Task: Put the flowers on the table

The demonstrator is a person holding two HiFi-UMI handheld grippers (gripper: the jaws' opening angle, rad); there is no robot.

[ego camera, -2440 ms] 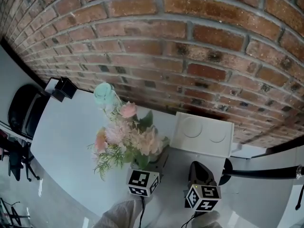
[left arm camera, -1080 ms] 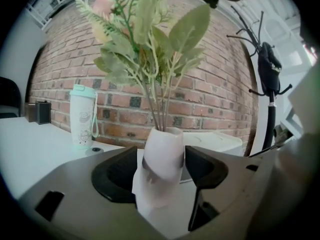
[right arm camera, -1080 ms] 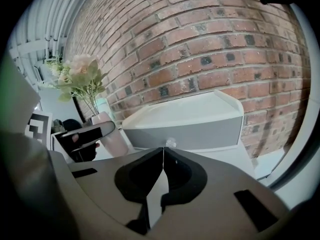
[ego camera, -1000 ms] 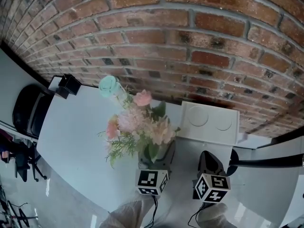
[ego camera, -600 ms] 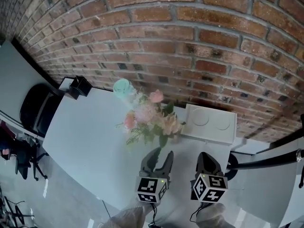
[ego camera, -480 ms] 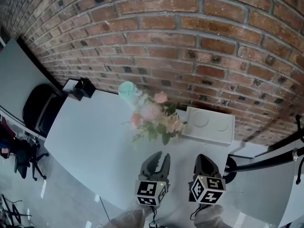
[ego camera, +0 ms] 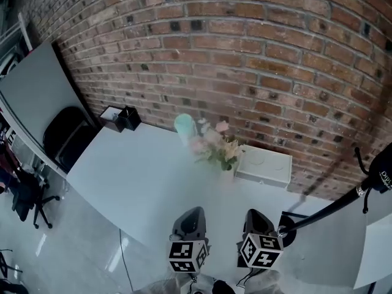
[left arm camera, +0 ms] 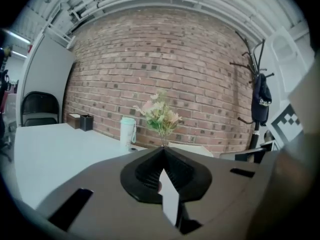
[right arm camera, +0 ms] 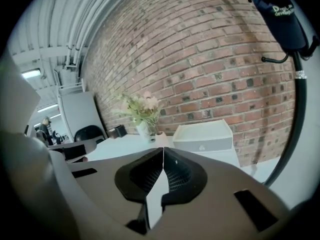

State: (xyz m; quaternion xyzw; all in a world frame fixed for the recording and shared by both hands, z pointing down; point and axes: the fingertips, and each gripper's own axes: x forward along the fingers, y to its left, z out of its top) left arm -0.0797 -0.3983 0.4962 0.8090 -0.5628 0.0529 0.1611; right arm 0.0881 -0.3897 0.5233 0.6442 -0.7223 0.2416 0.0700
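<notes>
- Both grippers empty: left gripper (ego camera: 190,216) jaws have just been closing, now pressed together with nothing between; right gripper (ego camera: 256,218) jaws together too.
- Flowers (ego camera: 217,146) upright on desk (ego camera: 141,170), between mint cup (ego camera: 184,126) and white box (ego camera: 263,167), well apart from both grippers.

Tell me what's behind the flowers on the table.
The brick wall stands behind the flowers. In the head view a mint cup sits at their left and a white box at their right. The flowers hide the table strip against the wall.
</notes>
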